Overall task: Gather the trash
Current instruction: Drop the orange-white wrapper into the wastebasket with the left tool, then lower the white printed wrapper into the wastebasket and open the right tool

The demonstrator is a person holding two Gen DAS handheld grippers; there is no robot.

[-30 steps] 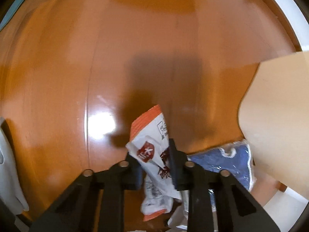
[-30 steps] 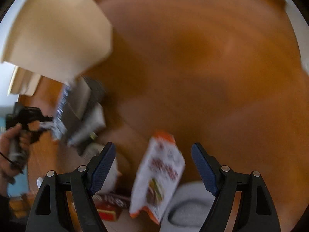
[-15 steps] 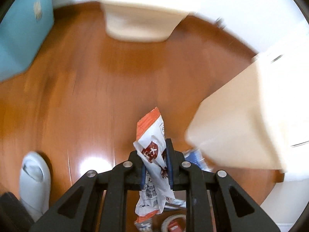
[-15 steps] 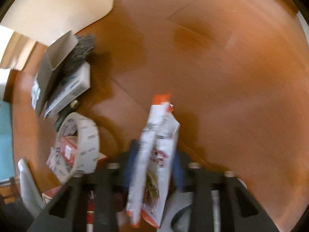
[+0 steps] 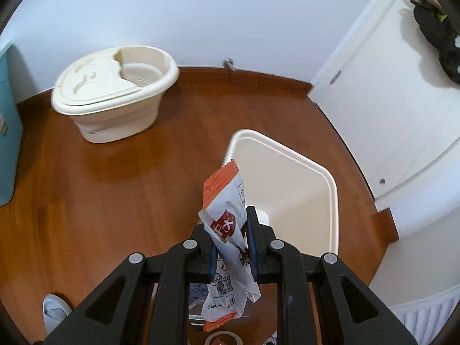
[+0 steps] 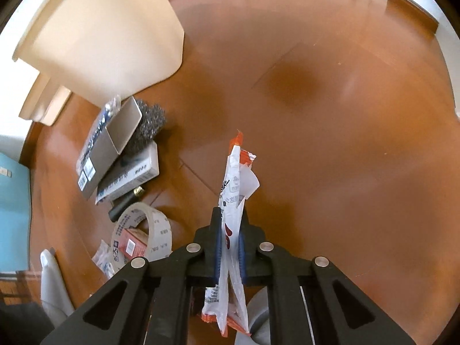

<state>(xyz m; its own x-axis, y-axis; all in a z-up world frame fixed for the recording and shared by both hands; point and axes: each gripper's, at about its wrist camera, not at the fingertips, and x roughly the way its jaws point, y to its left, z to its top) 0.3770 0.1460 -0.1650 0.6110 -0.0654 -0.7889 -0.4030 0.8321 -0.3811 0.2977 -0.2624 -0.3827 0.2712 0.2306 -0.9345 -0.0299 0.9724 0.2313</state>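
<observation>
My left gripper (image 5: 232,240) is shut on a white and orange snack wrapper (image 5: 227,215), held up above the wooden floor, just left of the open cream trash bin (image 5: 322,172). My right gripper (image 6: 230,238) is shut on a second white and orange wrapper (image 6: 235,189), held edge-on above the floor. The cream bin (image 6: 109,34) stands at the upper left in the right wrist view.
Loose trash lies on the floor left of my right gripper: a grey open box (image 6: 109,146), a steel scourer (image 6: 151,122), a white carton (image 6: 129,178), a tape roll (image 6: 143,235). A cream mop bucket (image 5: 112,95) stands by the wall. A white door (image 5: 388,100) is at right.
My left gripper lifted its wrapper and swung up, bringing the bin and wall into view. My right gripper was open around the second wrapper, then shut on it and raised it.
</observation>
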